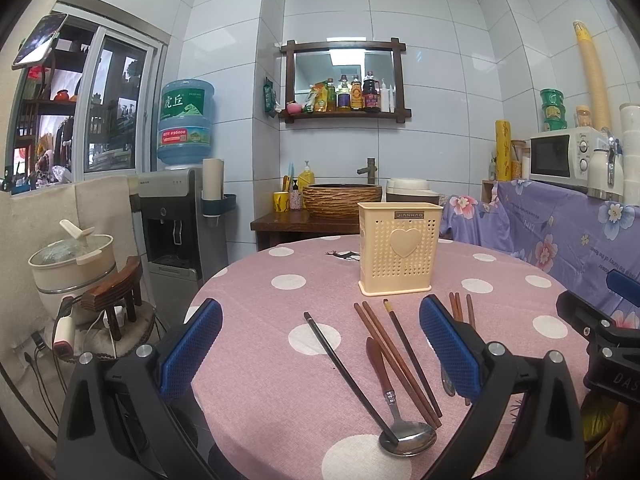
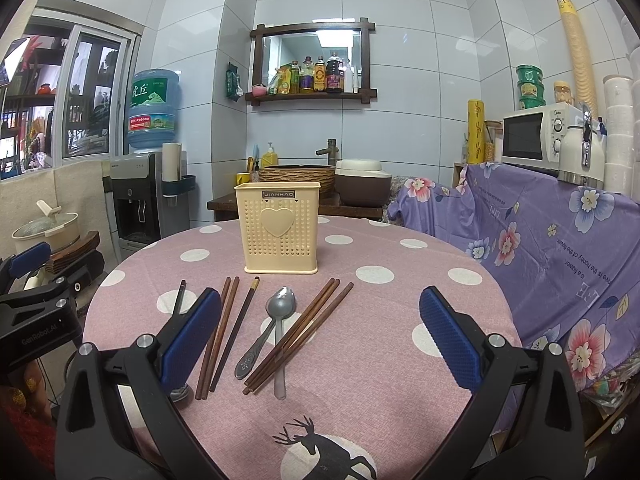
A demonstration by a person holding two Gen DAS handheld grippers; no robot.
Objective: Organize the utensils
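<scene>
A cream perforated utensil holder [image 1: 398, 248] [image 2: 282, 227] stands upright on the round pink polka-dot table [image 1: 280, 380] [image 2: 380, 380]. In front of it lie loose utensils: brown chopsticks [image 1: 396, 364] [image 2: 298, 336], a dark chopstick [image 1: 344, 368] [image 2: 236, 332], a wooden-handled spoon [image 1: 406, 438], and a metal spoon [image 2: 280, 304]. My left gripper [image 1: 320, 344] is open and empty above the chopsticks and wooden-handled spoon. My right gripper [image 2: 320, 338] is open and empty above the metal spoon and chopsticks.
A purple floral cloth [image 2: 560, 240] covers a counter at the right with a microwave [image 2: 536, 136]. A water dispenser [image 1: 176, 208] and a pot [image 1: 72, 260] stand left of the table. A basin [image 1: 340, 200] sits behind the table.
</scene>
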